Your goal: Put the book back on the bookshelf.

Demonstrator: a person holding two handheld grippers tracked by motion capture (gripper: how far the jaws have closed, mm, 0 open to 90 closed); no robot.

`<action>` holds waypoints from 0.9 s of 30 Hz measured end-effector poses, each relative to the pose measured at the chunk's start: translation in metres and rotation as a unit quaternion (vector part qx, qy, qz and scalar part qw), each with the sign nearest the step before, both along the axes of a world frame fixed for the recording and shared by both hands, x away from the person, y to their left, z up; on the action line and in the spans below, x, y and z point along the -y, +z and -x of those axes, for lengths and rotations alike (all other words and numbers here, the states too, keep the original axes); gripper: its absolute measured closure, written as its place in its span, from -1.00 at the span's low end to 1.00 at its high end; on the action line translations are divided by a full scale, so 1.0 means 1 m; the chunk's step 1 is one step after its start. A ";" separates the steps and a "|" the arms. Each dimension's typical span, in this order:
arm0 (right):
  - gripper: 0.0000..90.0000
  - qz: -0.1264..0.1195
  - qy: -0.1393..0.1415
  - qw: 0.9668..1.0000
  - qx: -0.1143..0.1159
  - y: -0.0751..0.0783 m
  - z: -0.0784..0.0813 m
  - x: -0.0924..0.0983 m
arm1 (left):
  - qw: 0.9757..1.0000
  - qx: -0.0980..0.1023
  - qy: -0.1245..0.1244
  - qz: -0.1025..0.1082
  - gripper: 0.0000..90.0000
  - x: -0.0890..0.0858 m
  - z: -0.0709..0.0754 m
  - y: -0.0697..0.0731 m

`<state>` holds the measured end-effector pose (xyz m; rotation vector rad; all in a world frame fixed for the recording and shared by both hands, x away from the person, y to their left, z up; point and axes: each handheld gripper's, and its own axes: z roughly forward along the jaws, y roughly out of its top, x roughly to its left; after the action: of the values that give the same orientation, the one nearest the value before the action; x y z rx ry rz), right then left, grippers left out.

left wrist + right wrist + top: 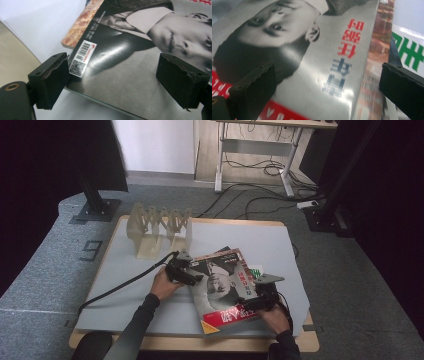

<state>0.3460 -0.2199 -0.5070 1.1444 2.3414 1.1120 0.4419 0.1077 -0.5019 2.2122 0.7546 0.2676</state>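
A glossy magazine [220, 285] with a black-and-white portrait and red lettering tops a small stack on the grey table mat [125, 285]. My left gripper [194, 276] hovers at the magazine's left edge. In the left gripper view its jaws stand wide apart [115, 67] above the barcode corner of the magazine [125, 82], with the pads clear of it. My right gripper [248, 302] is at the stack's near right side. In the right gripper view the open gripper [329, 72] spans the cover [312, 50] without pressing on it.
Under the top magazine lie one with a reddish cover [82, 22] and a white one with green characters [407, 47]. A beige folding rack [159, 227] stands at the mat's back left. A desk and loose cables are on the floor beyond the table.
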 end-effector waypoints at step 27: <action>-1.00 -0.003 -0.024 1.000 0.006 -0.004 0.064 0.032 | 1.000 -0.013 -0.008 0.012 -0.69 0.004 -0.010 -0.001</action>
<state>0.2821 -0.2515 -0.5111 1.1867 2.2915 1.1081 0.4520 0.1038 -0.5026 2.2025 0.7487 0.2220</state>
